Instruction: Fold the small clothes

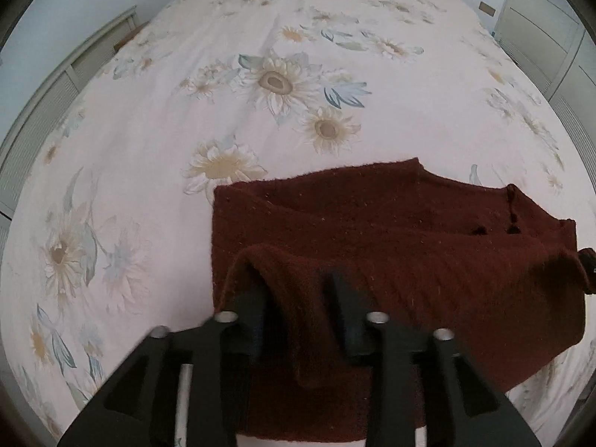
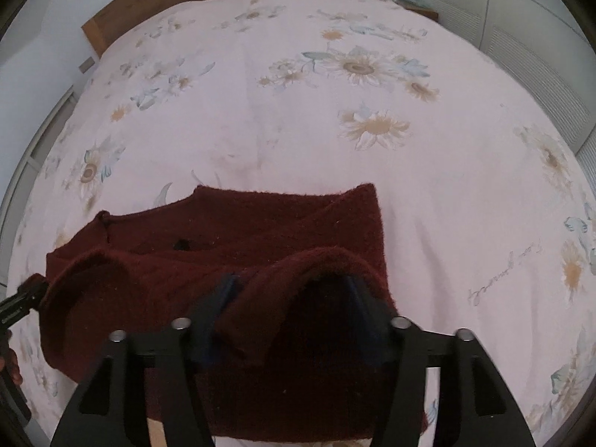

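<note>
Both wrist views look from the foot edge of the bed point(image 1: 298, 37) toward its headboard edge, tilted down, close over the near edge. Each rides behind its own hand-held gripper; they share the maroon garment point(image 1: 372, 231) and floral bedspread point(image 2: 298, 130).
</note>
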Motion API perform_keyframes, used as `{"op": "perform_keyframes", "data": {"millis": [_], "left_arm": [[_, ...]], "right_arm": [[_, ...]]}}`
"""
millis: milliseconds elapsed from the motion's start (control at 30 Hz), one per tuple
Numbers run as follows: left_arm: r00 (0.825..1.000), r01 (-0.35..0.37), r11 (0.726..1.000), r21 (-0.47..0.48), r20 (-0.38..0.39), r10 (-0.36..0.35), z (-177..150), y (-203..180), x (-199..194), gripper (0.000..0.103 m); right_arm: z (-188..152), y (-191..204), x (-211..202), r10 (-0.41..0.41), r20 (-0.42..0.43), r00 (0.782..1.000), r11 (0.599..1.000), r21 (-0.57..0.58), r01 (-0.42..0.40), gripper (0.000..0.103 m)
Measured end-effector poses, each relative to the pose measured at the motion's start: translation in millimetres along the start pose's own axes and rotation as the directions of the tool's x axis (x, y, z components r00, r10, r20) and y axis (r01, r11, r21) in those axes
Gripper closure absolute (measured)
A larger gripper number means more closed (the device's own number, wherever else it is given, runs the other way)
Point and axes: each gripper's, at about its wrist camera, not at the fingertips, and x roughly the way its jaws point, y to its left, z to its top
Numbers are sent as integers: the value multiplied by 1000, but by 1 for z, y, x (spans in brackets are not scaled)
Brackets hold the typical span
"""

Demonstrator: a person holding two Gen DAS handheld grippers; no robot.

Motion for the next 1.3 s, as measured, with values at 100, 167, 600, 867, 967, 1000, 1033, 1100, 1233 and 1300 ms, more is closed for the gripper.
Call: {"op": "perform_keyframes", "data": {"millis": [100, 167, 600, 867, 967, 1000, 1033, 1100, 1233, 1300], "left_arm": [[1000, -27, 1000, -5, 10, 27, 2, -1, -8, 37], [999, -12, 1000, -5, 33, 12, 2, -2, -17, 31], [979, 119, 983, 139, 149, -140, -22, -63, -59, 1], [987, 96, 979, 180, 110, -117, -60, -80, -22, 1], [994, 83, 980, 179, 60, -95, -71, -77, -1, 1], [996, 59, 982, 178, 49, -69, -73, -74, 6, 1], [998, 36, 984, 177, 42, -44, -76, -70, 12, 1], [999, 29, 985, 170, 40, -36, -80, -59, 18, 1], [999, 13, 988, 152, 49, -20, -81, -35, 18, 1], [999, 8, 988, 153, 50, -16, -83, -24, 19, 1]], "right_arm": [[-1, 5, -11, -17, 24, 1000, 1000, -23, 18, 23], [-2, 10, -19, -25, 41, 999, 999, -40, 27, 22], [-58, 98, -34, -5, 152, 988, 941, -333, 56, 0], [-102, 97, 18, -62, 61, 996, 938, -337, 79, 0], [-103, 79, 25, -59, 56, 997, 955, -288, 73, 0], [-102, 72, 25, -62, 58, 996, 959, -273, 76, 0], [-101, 64, 25, -72, 59, 996, 963, -256, 84, 0], [-98, 46, 26, -79, 49, 996, 971, -222, 88, 0], [-96, 16, 23, -54, 43, 998, 983, -171, 60, 0], [-98, 7, 22, -64, 47, 997, 985, -160, 70, 0]]}}
